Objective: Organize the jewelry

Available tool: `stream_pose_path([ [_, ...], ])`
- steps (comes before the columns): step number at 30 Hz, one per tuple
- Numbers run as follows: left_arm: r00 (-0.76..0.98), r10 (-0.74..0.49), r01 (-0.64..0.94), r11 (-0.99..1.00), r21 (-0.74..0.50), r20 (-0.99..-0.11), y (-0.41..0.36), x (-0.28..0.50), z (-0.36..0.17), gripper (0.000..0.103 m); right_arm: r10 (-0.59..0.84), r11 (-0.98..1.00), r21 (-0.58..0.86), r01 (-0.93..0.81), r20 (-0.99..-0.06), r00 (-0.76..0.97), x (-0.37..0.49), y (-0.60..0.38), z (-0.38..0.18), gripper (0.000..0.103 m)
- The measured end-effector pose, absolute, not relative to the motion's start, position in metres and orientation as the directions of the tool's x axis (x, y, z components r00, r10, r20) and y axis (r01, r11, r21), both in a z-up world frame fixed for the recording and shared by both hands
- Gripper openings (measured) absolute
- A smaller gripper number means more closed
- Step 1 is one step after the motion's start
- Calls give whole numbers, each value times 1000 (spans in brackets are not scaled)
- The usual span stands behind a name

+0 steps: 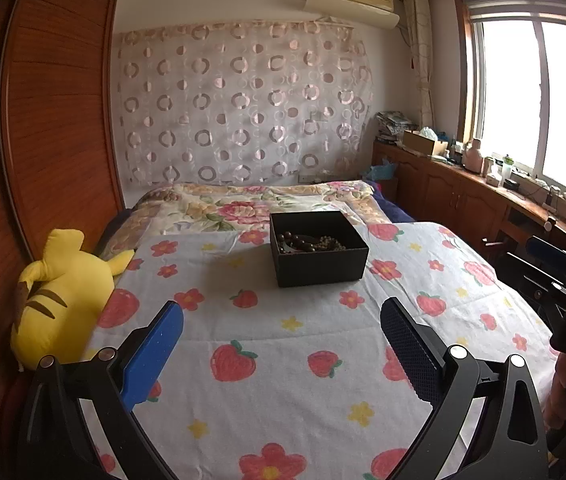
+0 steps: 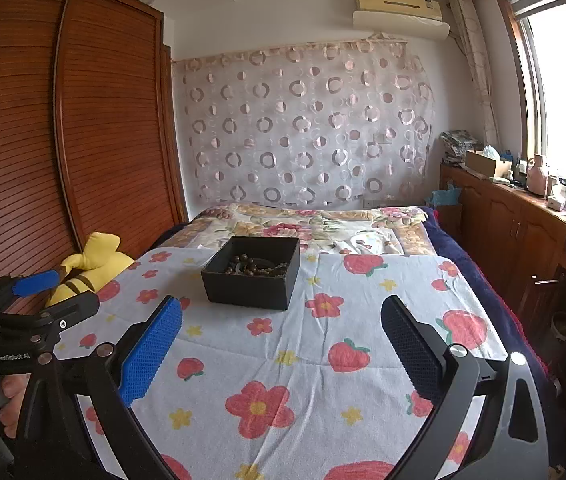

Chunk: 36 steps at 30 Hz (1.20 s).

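A black open box (image 1: pixel 317 246) stands on the flowered bed sheet (image 1: pixel 283 340), holding dark bead bracelets (image 1: pixel 309 242). It also shows in the right wrist view (image 2: pixel 253 272) with the beads (image 2: pixel 255 268) inside. My left gripper (image 1: pixel 283 344) is open and empty, held above the sheet short of the box. My right gripper (image 2: pixel 283 344) is open and empty, also short of the box. The right gripper shows at the right edge of the left wrist view (image 1: pixel 563 280); the left gripper shows at the left of the right wrist view (image 2: pixel 55 292).
A yellow plush toy (image 1: pixel 59 296) lies at the bed's left edge against the wooden wardrobe (image 1: pixel 55 100). A folded floral quilt (image 1: pixel 251 204) lies behind the box. A wooden cabinet (image 1: pixel 463 192) with clutter runs under the window on the right.
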State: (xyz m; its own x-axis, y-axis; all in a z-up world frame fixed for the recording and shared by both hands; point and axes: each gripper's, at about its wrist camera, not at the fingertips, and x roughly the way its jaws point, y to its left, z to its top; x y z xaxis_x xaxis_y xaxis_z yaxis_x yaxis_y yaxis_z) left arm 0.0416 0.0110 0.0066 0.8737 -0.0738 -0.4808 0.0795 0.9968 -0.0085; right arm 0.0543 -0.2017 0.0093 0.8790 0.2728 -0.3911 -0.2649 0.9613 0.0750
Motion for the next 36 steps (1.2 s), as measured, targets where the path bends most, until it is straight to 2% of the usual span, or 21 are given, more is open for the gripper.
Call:
stream_pose_path([
  [36, 882, -71, 76, 997, -8, -466, 13, 38, 18, 95, 274, 961, 78, -265, -392, 878, 53, -202, 8, 100],
])
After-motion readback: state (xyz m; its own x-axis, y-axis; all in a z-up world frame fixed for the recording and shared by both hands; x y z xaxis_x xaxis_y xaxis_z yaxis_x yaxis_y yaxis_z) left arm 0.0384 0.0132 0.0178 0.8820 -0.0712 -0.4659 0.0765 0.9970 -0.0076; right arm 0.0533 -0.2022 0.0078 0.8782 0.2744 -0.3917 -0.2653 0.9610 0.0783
